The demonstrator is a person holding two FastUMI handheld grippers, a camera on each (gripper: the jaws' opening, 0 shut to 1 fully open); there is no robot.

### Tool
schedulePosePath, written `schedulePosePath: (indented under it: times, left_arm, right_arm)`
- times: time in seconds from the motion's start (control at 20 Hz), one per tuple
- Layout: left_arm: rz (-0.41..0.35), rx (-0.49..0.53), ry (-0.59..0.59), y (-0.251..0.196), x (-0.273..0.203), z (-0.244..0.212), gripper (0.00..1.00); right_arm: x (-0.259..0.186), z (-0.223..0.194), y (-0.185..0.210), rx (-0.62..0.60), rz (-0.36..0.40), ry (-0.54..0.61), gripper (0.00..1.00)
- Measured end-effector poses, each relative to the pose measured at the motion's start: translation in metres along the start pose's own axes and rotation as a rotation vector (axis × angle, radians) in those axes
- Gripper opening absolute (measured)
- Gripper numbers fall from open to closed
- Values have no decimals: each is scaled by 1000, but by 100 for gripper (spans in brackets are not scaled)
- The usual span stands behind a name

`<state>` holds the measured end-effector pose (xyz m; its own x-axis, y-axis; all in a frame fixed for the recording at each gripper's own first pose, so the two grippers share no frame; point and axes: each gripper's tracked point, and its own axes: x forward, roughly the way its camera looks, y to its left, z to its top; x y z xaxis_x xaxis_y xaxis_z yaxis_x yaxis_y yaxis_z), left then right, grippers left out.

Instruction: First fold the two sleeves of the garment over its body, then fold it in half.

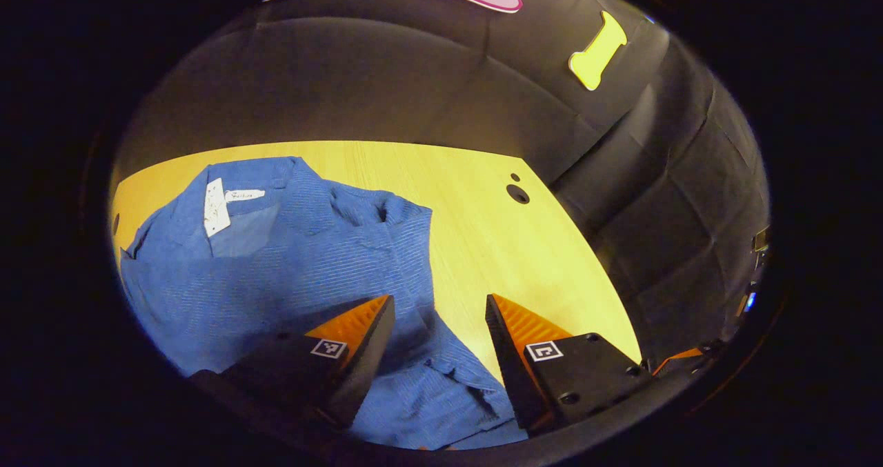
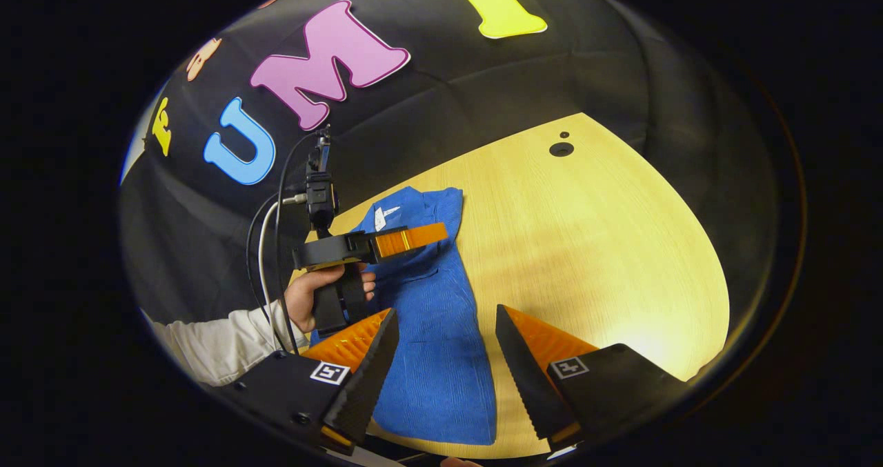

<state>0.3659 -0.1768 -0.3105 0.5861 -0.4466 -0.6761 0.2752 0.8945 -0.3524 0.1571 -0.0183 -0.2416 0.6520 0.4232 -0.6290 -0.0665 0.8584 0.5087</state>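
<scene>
Blue shirt (image 2: 434, 329) flat on table (image 2: 607, 246), collar toward 12 o'clock. Left gripper (image 1: 440, 315), right gripper (image 2: 447, 329): fingers spread, empty, above it.

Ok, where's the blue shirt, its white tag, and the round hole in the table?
blue shirt (image 2: 441, 356), right gripper view, lower body cloth.
white tag (image 1: 216, 208), left gripper view, middle of the tag inside the collar.
round hole (image 2: 561, 150), right gripper view, its dark centre.

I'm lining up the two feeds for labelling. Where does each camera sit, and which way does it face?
Left gripper view: rides the left claw, looking down along its open fingers at the blue garment on the yellow table.
Right gripper view: rides the right claw, fingers open, facing the garment's length; a hand holds the left claw farther off.
Shared: garment, table, booth wall.
</scene>
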Motion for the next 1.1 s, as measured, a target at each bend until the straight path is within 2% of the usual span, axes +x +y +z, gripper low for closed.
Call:
schedulePosePath:
  times: [0.15, 0.35, 0.45, 0.5, 0.55, 0.65, 0.75, 0.8, 0.95, 1.1]
  left_arm:
    - [18, 16, -37, 7, -28, 8, 83]
    - [173, 49, 12, 50, -94, -21, 84]
    - [240, 33, 29, 71, -140, -47, 84]
    - [279, 11, 36, 82, -165, -64, 85]
    - [318, -9, 47, 96, -191, -83, 86]
    - [388, -76, 79, 121, -244, -133, 85]
    - [451, -138, 140, 146, -291, -191, 86]
    - [488, -162, 169, 159, -310, -217, 85]
    - [537, -211, 235, 180, -356, -282, 86]
    - [562, -253, 270, 195, -375, -322, 86]
  right_arm:
    - [4, -9, -4, 2, -3, 21, 90]
    - [18, -28, 0, -4, 2, 61, 90]
    - [27, -46, -1, -26, -15, 99, 90]
    - [29, -57, 2, -35, -21, 120, 90]
    - [29, -68, 4, -47, -31, 139, 82]
    - [25, -92, 6, -76, -65, 186, 82]
    - [25, -114, 1, -95, -125, 214, 83]
    - [22, -127, 2, -104, -134, 235, 95]
    - [14, -162, 4, -129, -180, 275, 96]
    - [10, -185, -8, -189, -251, 298, 97]
